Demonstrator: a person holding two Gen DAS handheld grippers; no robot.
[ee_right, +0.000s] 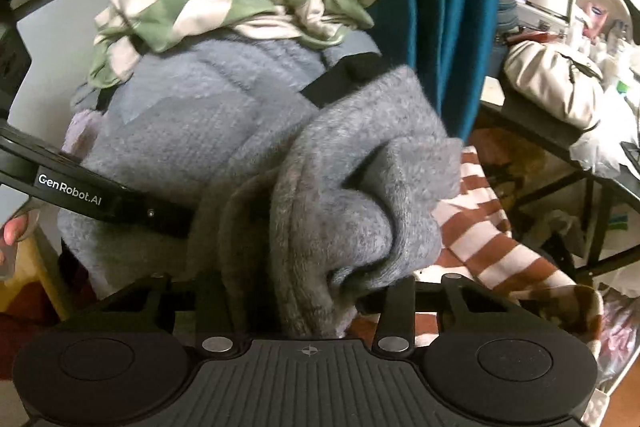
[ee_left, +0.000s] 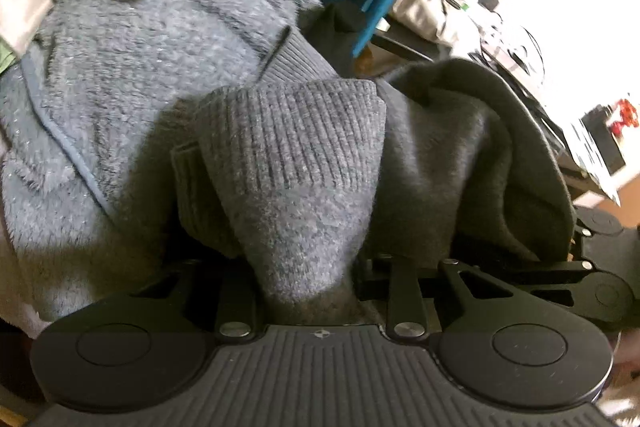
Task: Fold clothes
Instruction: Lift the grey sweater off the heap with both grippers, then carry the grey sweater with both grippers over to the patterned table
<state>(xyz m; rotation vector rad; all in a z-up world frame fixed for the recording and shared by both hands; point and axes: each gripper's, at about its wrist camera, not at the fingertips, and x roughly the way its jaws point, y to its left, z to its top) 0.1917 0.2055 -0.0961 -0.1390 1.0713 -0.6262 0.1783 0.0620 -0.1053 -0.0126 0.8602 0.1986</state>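
- Nearest in the left wrist view: the left gripper (ee_left: pixel 308 291), jaws pinching a bunched fold of a grey knit sweater (ee_left: pixel 296 187); fingertips hidden inside the cloth.
- Just past that pinch, a ribbed cuff (ee_left: pixel 296 131) of the same sweater, standing up and folded over toward the camera.
- To the right of the cuff, darker grey folds of the sweater, draped over black gripper linkage at the right edge.
- Nearest in the right wrist view: the right gripper (ee_right: pixel 316 307), jaws closed on a thick wad of the grey sweater (ee_right: pixel 344 211); fingertips buried, cloth bulging out on both sides.
- At the left of that view, the left gripper's black arm (ee_right: pixel 100 197), lettered "GenRobot.AI", reaching into the sweater from the side, with part of a hand (ee_right: pixel 14 227) at the far left edge.
- Right of the wad, lower down, a brown-and-white striped garment (ee_right: pixel 492 243), hanging beside the sweater.
- Behind the sweater, touching it, a fluffy blue-grey fleece (ee_left: pixel 120 95), heaped on a pale surface (ee_right: pixel 60 7) whose edge shows only at upper left.
- On top of the fleece, at the far side of the heap, a crumpled green-and-white striped cloth (ee_right: pixel 224 7).
- Beyond the heap, a teal curtain (ee_right: pixel 440 7), hanging upright.
- Farthest right, a dark table (ee_right: pixel 560 143) crowded with a beige bag (ee_right: pixel 556 83) and small items too blurred to name.
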